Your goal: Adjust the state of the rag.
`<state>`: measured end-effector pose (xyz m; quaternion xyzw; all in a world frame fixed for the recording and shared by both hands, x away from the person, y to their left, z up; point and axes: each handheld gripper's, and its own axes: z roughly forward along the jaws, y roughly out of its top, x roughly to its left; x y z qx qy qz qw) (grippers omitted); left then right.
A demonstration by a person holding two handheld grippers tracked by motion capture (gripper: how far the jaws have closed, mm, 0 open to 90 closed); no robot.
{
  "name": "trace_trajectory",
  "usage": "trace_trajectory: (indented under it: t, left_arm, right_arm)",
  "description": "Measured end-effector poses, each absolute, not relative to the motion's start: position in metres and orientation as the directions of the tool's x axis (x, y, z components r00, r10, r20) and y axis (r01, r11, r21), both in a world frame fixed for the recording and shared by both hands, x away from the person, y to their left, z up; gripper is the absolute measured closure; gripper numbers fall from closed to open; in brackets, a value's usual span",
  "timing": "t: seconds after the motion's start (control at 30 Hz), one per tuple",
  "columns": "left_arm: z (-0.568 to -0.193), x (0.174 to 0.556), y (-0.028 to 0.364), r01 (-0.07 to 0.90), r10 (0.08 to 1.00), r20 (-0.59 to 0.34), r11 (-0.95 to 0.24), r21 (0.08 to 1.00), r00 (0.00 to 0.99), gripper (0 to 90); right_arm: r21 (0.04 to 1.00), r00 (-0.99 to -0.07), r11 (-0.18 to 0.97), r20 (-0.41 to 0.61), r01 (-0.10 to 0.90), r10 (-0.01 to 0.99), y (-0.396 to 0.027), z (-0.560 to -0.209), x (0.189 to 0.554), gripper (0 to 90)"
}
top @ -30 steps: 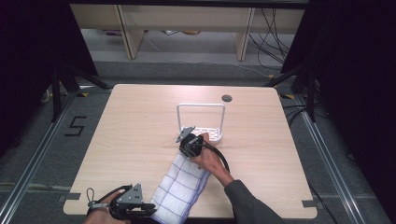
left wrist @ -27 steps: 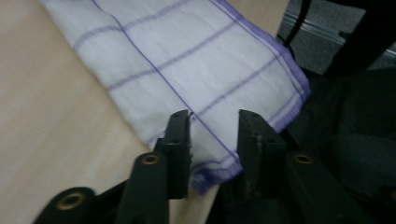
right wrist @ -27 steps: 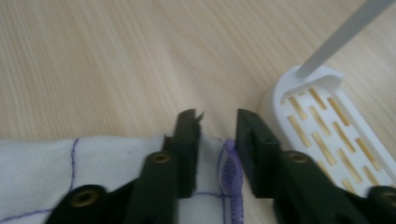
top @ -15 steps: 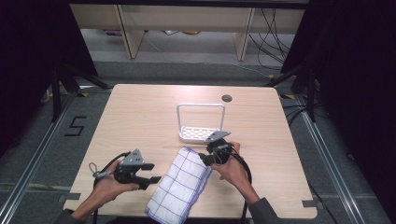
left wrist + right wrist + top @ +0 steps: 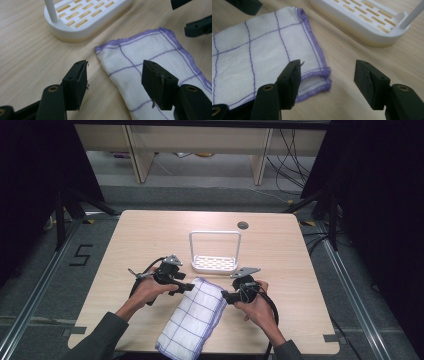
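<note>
A folded white cloth (image 5: 192, 315) with a purple grid lies on the table, its near end over the front edge. My left gripper (image 5: 187, 288) is at its far left corner and my right gripper (image 5: 225, 296) at its far right corner. In the left gripper view the left gripper (image 5: 115, 82) has just been opening, with the corner of the cloth (image 5: 150, 57) lying loose under the gap. In the right gripper view the right gripper (image 5: 328, 85) has also just been opening, beside the hemmed corner of the cloth (image 5: 262, 50). No pad presses on the fabric.
A white slotted rack (image 5: 215, 264) with a tall hoop handle stands just beyond the cloth, close to both grippers; its base (image 5: 85, 17) (image 5: 362, 22) is near the jaws. A round cable hole (image 5: 243, 225) sits near the table's far edge.
The left hand has come from the front left edge up to the cloth's far left corner. The right hand has shifted from the cloth's far end to its right corner. Both jaws have opened.
</note>
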<state>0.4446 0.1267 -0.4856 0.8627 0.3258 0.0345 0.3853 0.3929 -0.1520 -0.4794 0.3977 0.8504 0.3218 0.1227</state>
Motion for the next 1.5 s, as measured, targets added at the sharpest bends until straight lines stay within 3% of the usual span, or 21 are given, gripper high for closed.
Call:
trace_trajectory:
  t: [0.33,0.83,1.07,1.5]
  left_arm:
    - [-0.493,0.458,0.118,0.572,0.620,-0.213,-0.467,0.674,0.756,40.5]
    - [-0.503,0.466,0.101,0.552,0.602,-0.166,-0.541,0.634,0.781,50.1]
    - [-0.503,0.465,0.097,0.527,0.589,-0.137,-0.564,0.636,0.796,56.9]
    - [-0.503,0.464,0.094,0.504,0.571,-0.116,-0.588,0.632,0.812,67.4]
  right_arm:
    - [0.614,-0.656,0.500,0.038,0.611,0.754,-0.143,-0.488,0.395,39.0]
    - [0.617,-0.673,0.527,0.006,0.584,0.740,-0.143,-0.490,0.398,40.4]
    - [0.584,-0.689,0.567,-0.019,0.580,0.725,-0.139,-0.498,0.399,45.8]
    - [0.589,-0.686,0.541,0.031,0.600,0.727,-0.139,-0.499,0.398,58.2]
